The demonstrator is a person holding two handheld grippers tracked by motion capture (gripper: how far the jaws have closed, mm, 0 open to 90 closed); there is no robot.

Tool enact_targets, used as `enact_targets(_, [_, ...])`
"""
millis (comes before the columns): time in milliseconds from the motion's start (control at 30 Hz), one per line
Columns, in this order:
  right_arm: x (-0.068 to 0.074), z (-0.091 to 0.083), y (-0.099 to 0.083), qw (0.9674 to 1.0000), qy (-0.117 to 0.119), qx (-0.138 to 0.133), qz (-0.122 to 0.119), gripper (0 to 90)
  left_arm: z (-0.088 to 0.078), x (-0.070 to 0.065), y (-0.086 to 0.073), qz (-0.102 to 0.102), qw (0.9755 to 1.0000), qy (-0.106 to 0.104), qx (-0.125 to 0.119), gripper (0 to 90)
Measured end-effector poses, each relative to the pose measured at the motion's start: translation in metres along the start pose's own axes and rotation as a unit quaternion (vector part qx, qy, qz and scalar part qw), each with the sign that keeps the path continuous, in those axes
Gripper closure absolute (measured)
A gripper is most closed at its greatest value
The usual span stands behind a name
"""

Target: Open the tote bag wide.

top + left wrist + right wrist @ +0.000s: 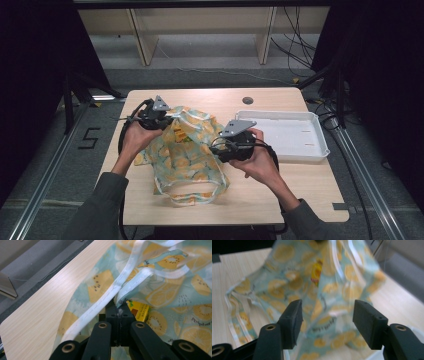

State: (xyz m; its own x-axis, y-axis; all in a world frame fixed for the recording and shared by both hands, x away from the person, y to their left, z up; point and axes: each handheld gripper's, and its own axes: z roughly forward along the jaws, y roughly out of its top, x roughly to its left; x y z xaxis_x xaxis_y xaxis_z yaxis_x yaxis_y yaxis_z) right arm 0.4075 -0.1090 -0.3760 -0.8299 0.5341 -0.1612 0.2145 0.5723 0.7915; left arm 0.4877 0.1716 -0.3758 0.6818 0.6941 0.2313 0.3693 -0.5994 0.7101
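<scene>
Limp pale-blue fabric bag printed with yellow citrus slices [187, 152] lies mid-table, its hemmed rim clenched by the left gripper [119, 305]; the right gripper [325, 312] gapes, best biting the opposite hem.

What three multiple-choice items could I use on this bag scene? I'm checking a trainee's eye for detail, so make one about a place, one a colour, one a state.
1. Where does the white tray sit?
A. at the table's right side, beside the bag
B. on the floor
C. inside the bag

2. What colour is the packet inside the bag?
A. blue
B. yellow
C. black

3. How do the left tongs stand?
A. wide open over the tray
B. open above bare table
C. shut on the bag's pale edging

Answers:
1 A, the high view shows it right of the bag.
2 B, seen through the bag's opening in the left gripper view.
3 C, jaws pressed together with the trim between them; the right tongs are open.
</scene>
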Motion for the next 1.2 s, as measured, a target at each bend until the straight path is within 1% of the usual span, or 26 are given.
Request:
enact_targets(67, [0.009,0.004,0.004,0.9999,0.0,-0.009,-0.01,41.8,0.002,0.001,0.0,-0.002,1.0,-0.001,0.002,89.0])
enact_targets(100, [0.013,0.01,0.006,0.9997,0.007,-0.008,-0.023,40.5,0.003,0.002,0.0,0.0,1.0,-0.002,0.004,89.0])
enact_targets(133, [0.016,0.015,0.006,0.9996,0.009,-0.001,-0.027,38.4,0.004,0.002,0.0,-0.007,1.0,-0.005,0.001,89.0])
enact_targets(167, [0.02,0.021,0.005,0.9997,0.006,0.011,-0.019,37.2,0.004,0.002,0.0,-0.005,1.0,-0.003,0.003,89.0])
enact_targets(233, [0.022,0.038,0.003,0.9992,-0.003,0.023,-0.031,34.9,0.004,0.002,0.0,-0.005,0.9999,-0.008,0.005,88.9])
enact_targets(267, [0.022,0.038,0.003,0.9992,-0.003,0.023,-0.031,34.9,0.004,0.002,0.0,-0.005,0.9999,-0.008,0.005,88.9])
enact_targets(300, [0.022,0.046,0.001,0.999,-0.001,0.038,-0.024,34.5,0.004,0.003,0.001,0.0,0.9999,-0.009,0.005,88.9])
enact_targets(367, [0.024,0.071,-0.006,0.9972,-0.021,0.067,-0.026,30.0,0.004,0.002,0.001,-0.01,0.9999,-0.009,0.006,88.8])
enact_targets(400, [0.023,0.076,-0.007,0.9963,-0.025,0.073,-0.036,29.2,0.005,0.003,0.001,-0.005,1.0,-0.008,0.003,88.8])
enact_targets(433, [0.025,0.081,-0.008,0.9951,-0.034,0.086,-0.034,29.9,0.005,0.003,0.001,-0.004,0.9999,-0.009,0.004,88.7])
enact_targets(467, [0.025,0.081,-0.008,0.9951,-0.034,0.086,-0.034,29.9,0.005,0.003,0.001,-0.004,0.9999,-0.009,0.004,88.7])
enact_targets(500, [0.024,0.088,-0.008,0.994,-0.043,0.087,-0.049,32.7,0.005,0.003,0.001,-0.004,0.9999,-0.01,0.003,88.7])
enact_targets(533, [0.019,0.098,-0.009,0.9894,-0.062,0.098,-0.088,62.9,0.005,0.003,0.0,-0.004,0.9999,-0.011,0.002,88.4])
enact_targets(567, [0.018,0.099,-0.009,0.9891,-0.066,0.1,-0.085,69.0,0.004,0.004,0.0,-0.006,0.9999,-0.008,0.001,88.4])
enact_targets(633, [0.012,0.101,-0.008,0.9877,-0.083,0.104,-0.082,87.6,0.002,0.006,-0.001,-0.006,1.0,-0.006,0.002,88.3])
enact_targets(667, [0.006,0.101,-0.006,0.9875,-0.086,0.102,-0.085,89.8,0.002,0.007,-0.003,-0.012,0.9999,-0.004,-0.001,88.3])
enact_targets(700, [-0.001,0.1,-0.004,0.9877,-0.088,0.101,-0.08,90.0,0.002,0.008,-0.004,-0.015,0.9999,-0.001,-0.002,88.2])
enact_targets(767, [-0.011,0.097,-0.002,0.9905,-0.087,0.089,-0.058,90.0,0.005,0.013,-0.009,-0.018,0.9998,0.009,0.004,88.1])
enact_targets(800, [-0.017,0.096,0.001,0.9909,-0.094,0.084,-0.047,90.0,0.007,0.014,-0.012,-0.031,0.9994,0.011,0.004,88.0])
enact_targets(833, [-0.025,0.095,0.003,0.9909,-0.098,0.081,-0.045,90.0,0.007,0.014,-0.012,-0.031,0.9994,0.011,0.004,87.9])
enact_targets(933, [-0.046,0.098,0.007,0.9913,-0.109,0.068,-0.028,90.0,0.022,0.022,-0.024,-0.047,0.9987,0.013,0.015,87.9])
enact_targets(1033, [-0.059,0.104,0.009,0.9914,-0.114,0.065,-0.004,90.0,0.034,0.027,-0.035,-0.053,0.9982,0.013,0.027,87.9])
enact_targets(1100, [-0.063,0.108,0.009,0.991,-0.115,0.067,0.001,89.9,0.042,0.027,-0.041,-0.07,0.9969,0.011,0.033,87.8])
enact_targets(1133, [-0.063,0.108,0.009,0.991,-0.115,0.067,0.001,89.9,0.042,0.027,-0.041,-0.07,0.9969,0.011,0.033,87.7])
enact_targets(1167, [-0.065,0.115,0.008,0.9901,-0.115,0.08,0.006,89.9,0.048,0.025,-0.045,-0.069,0.9969,0.013,0.036,87.7])
enact_targets(1200, [-0.066,0.117,0.008,0.9896,-0.118,0.083,0.0,89.9,0.051,0.025,-0.046,-0.063,0.9972,0.014,0.038,87.6])
